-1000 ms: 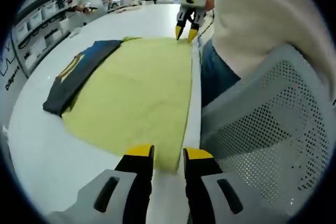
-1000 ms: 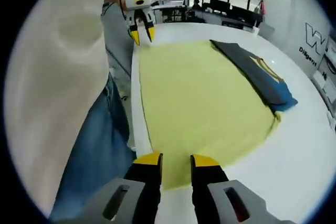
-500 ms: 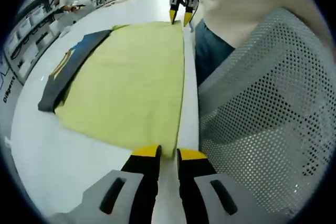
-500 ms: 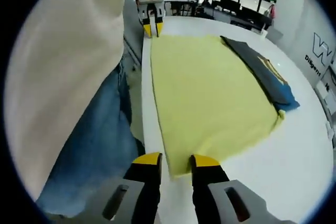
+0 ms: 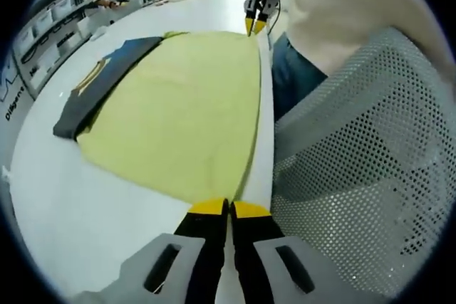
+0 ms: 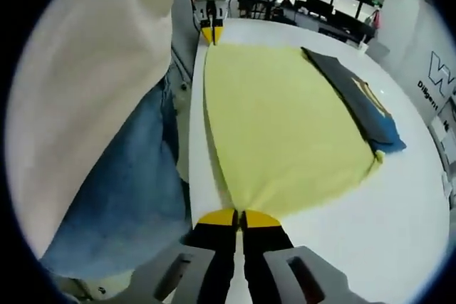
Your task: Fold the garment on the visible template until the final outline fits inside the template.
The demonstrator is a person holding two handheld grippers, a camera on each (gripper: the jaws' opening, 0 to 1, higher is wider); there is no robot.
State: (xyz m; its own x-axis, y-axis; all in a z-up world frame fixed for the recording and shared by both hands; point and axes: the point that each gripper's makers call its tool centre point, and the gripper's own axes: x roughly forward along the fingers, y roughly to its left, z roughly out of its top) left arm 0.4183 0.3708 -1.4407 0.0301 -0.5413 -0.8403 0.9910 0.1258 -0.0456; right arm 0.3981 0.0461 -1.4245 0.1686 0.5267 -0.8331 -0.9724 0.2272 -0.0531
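**Both near corners pinched; the fold runs away from the person**

The pale yellow cloth garment (image 5: 182,115) lies flat on the white table (image 5: 78,211), its near hem along the table edge closest to the person. In the left gripper view, the left gripper (image 5: 229,209) has its yellow-tipped jaws pressed together at 6 o'clock, with the garment's corner running into the seam between them; it looks nipped, though the cloth inside the tips is hidden. The right gripper (image 6: 238,216) reads the same in the right gripper view: jaws drawn tight at 6 o'clock, and the yellow fabric gathers into small creases right at the tips, which suggests a real hold.

Each gripper also appears far off in the other's view, at about 12 o'clock, at the opposite end of that hem, so the hem is the long axis stretched between the two tools.

From either gripper the body of the garment spreads across the table. The dark navy folded piece with blue and yellow trim (image 5: 100,90) lies along the far edge, at about 10 o'clock in the left gripper view and 2 o'clock in the right gripper view (image 6: 360,108). I can't make out a separate template outline.

Judged from this, the coming move is a lift of both corners together, carried across toward that dark strip. Neither hand is nearer, so they should travel evenly or the fold will skew.
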